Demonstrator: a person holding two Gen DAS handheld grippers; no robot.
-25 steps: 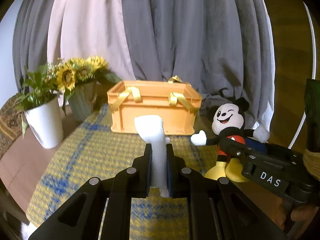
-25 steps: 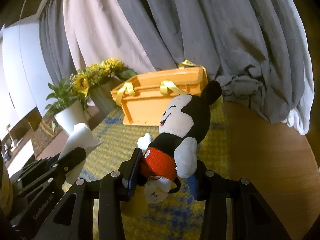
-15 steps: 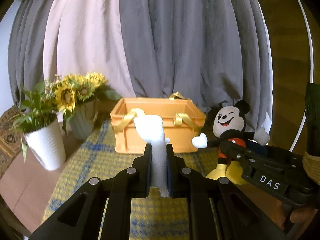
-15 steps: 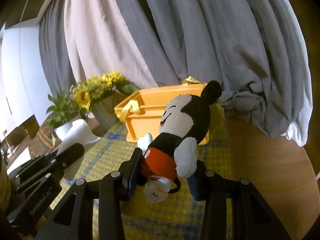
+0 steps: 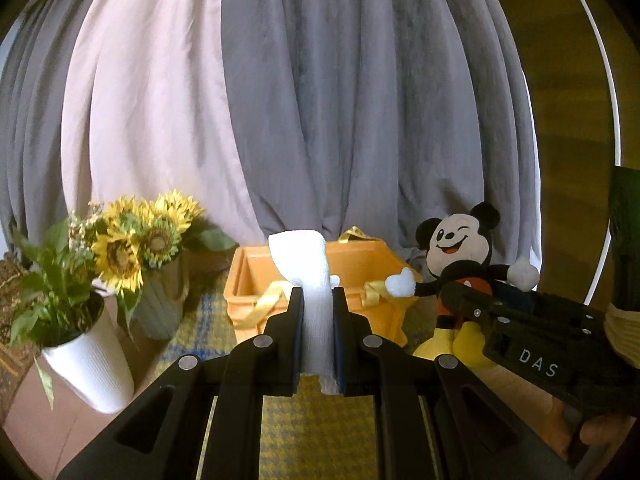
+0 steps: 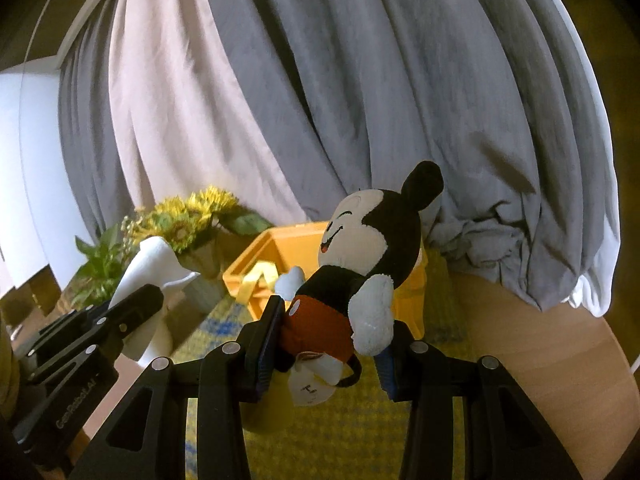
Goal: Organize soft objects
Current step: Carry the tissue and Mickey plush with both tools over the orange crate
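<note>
My left gripper (image 5: 317, 300) is shut on a rolled white cloth (image 5: 308, 264) and holds it up in the air in front of the open orange crate (image 5: 360, 268). My right gripper (image 6: 334, 320) is shut on the red shorts of a Mickey Mouse plush (image 6: 360, 256), held above the mat just short of the crate (image 6: 276, 256). The plush (image 5: 460, 256) and right gripper (image 5: 520, 328) show at the right of the left wrist view. The cloth (image 6: 148, 276) and left gripper (image 6: 132, 312) show at the left of the right wrist view.
A yellow and blue woven mat (image 5: 320, 432) covers the round wooden table (image 6: 540, 360). A white pot with a green plant (image 5: 88, 356) and a vase of sunflowers (image 5: 160, 280) stand left of the crate. Grey and pink curtains (image 5: 320, 100) hang behind.
Both grippers have risen with their loads and moved toward the crate. The crate's open inside now shows in the left wrist view.
</note>
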